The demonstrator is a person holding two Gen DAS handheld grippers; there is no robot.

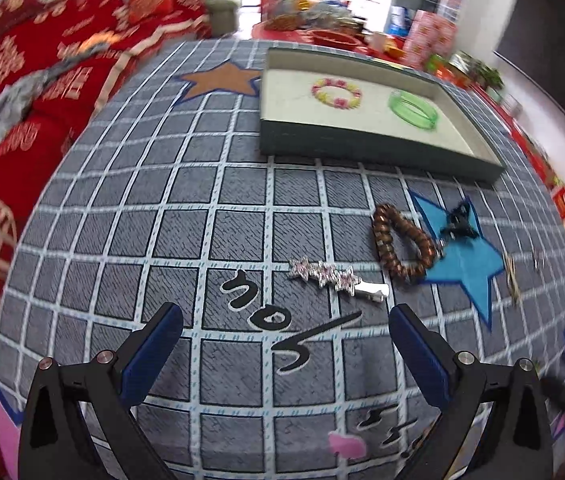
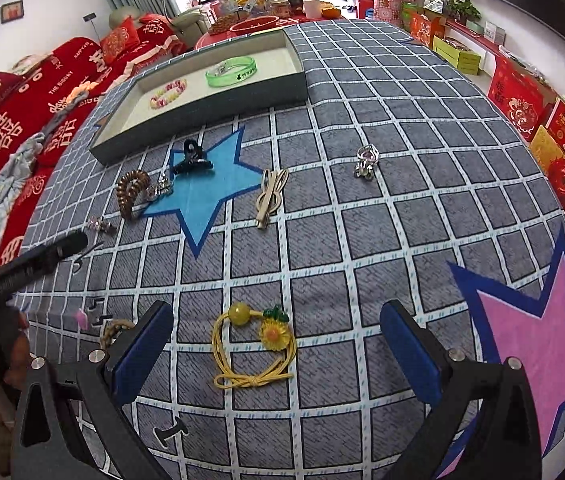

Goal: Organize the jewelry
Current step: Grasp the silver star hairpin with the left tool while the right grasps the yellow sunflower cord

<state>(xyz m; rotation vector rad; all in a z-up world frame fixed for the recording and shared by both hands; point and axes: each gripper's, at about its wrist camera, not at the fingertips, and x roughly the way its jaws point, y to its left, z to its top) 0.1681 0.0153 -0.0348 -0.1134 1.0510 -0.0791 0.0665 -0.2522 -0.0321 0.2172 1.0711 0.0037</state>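
You are holding the right hand-held gripper (image 2: 276, 344) with its blue pads spread wide and pinching nothing, and the yellow cord hair tie (image 2: 253, 350) with its sunflower charm is lying on the worktop (image 2: 402, 160) directly between those pads, just ahead of the tips. Its loop is running near to far, with the knot at the near end and the bead and flower at the far end, so a straight drop and squeeze looks like all that pick is asking for. You are holding the left hand-held gripper (image 1: 285, 344) equally spread and empty, hovering over the printed black lettering; the star-studded hair clip (image 1: 332, 276) is lying just beyond its tips and slightly to the right, its long axis slanting from far left to near right, nearly across the line of the fingers. Further out on the right, the brown spiral band (image 1: 400, 246) is overlapping the edge of the blue star, with the black claw clip (image 1: 458, 220) just past it. The tray (image 1: 362, 146) is sitting at the far side, already holding the beaded bracelet (image 1: 336, 93) and the green bangle (image 1: 412, 110). Judging by reach, each hand is nearest its own piece, and the left one is sitting closer to the tray.
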